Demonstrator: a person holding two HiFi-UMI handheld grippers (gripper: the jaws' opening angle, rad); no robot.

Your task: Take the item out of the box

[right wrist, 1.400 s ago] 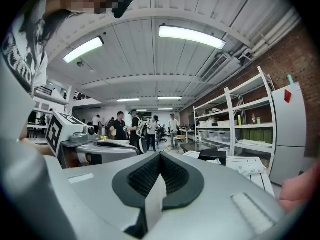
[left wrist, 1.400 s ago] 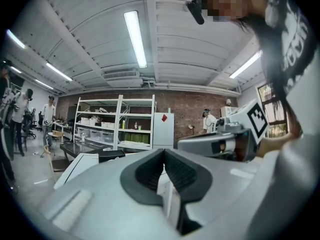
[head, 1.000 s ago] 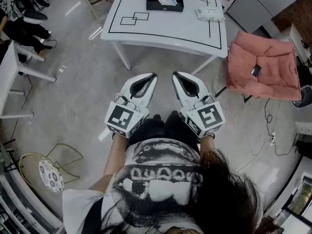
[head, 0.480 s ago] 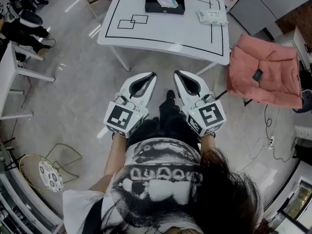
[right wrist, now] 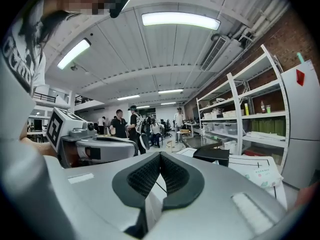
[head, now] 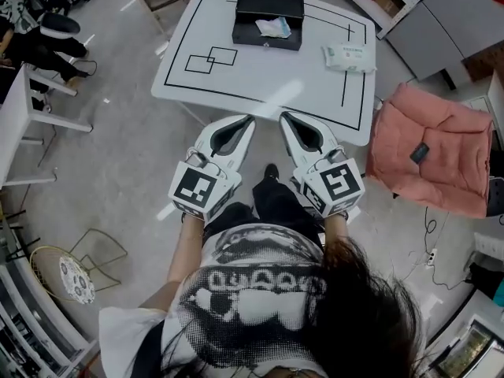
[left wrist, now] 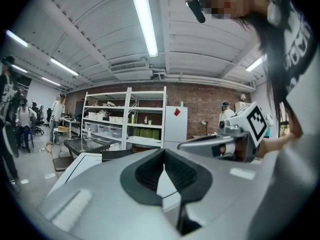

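An open black box (head: 268, 18) stands at the far edge of a white table (head: 236, 77) marked with black lines. A white crumpled item (head: 273, 28) lies inside it. My left gripper (head: 248, 120) and right gripper (head: 283, 117) are held side by side, level, at the table's near edge, well short of the box. Both are shut with nothing between their pads. The right gripper view shows the shut right gripper (right wrist: 160, 155) with the box (right wrist: 211, 154) ahead on the right. Past the shut left gripper (left wrist: 163, 151), the box (left wrist: 117, 155) shows ahead to the left.
A white wipes packet (head: 349, 57) lies on the table's right side. A pink cushioned chair (head: 429, 144) stands to the right, another white desk (head: 16, 124) to the left, and a wire stool (head: 67, 274) at lower left. Shelves (left wrist: 125, 119) and several people (right wrist: 120, 124) are beyond.
The table and box have come nearer in the head view as the person walked forward. Both grippers stayed shut and side by side, now reaching the table's near edge.
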